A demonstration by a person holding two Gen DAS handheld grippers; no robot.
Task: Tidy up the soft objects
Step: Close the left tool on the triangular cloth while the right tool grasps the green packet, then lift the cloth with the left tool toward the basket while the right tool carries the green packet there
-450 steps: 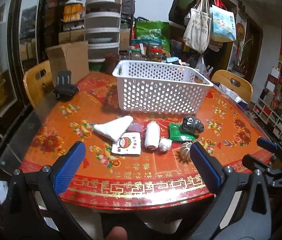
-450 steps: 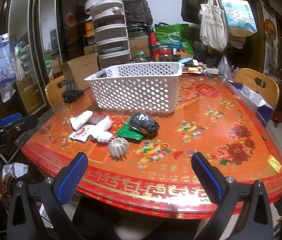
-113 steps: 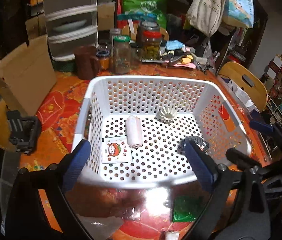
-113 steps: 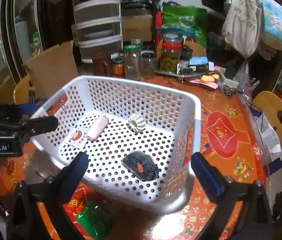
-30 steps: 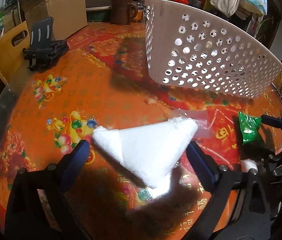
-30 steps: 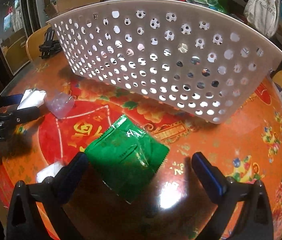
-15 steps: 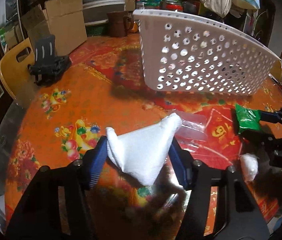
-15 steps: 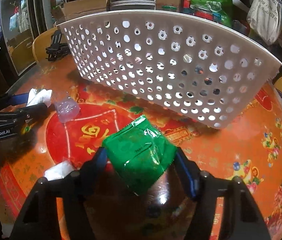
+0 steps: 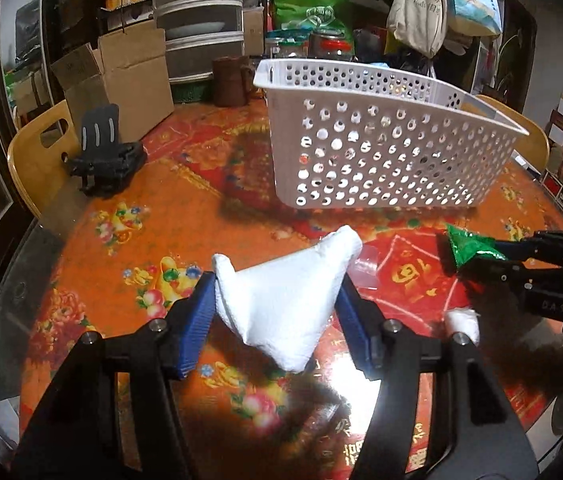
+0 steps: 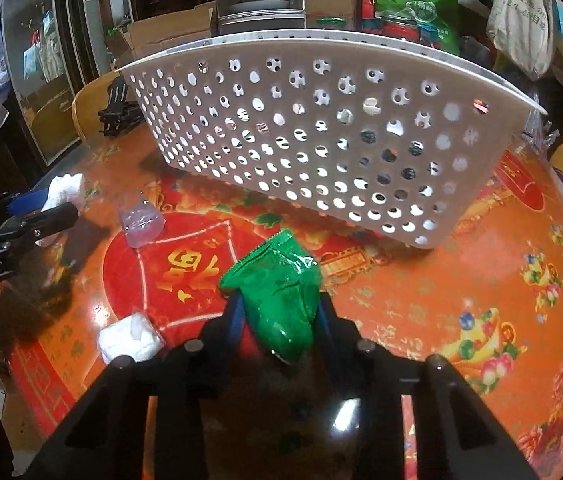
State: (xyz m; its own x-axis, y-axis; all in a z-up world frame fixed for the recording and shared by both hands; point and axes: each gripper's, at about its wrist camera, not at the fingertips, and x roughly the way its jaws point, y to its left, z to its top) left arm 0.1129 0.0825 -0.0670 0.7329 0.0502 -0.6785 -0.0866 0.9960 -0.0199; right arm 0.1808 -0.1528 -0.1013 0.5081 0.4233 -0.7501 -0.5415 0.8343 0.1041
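Blue pads of the left gripper [image 9: 277, 312] are pinching a white triangular cloth [image 9: 285, 296]; the right gripper [image 10: 279, 312] is squeezing a green packet [image 10: 281, 292] (crumpled), near the white basket [image 10: 321, 136].

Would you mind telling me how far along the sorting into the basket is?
Basket contents are hardly visible. In hand: left gripper clamps the white triangular pouch; right gripper clamps the green packet. Left on the table: clear plastic bag, small white wad.
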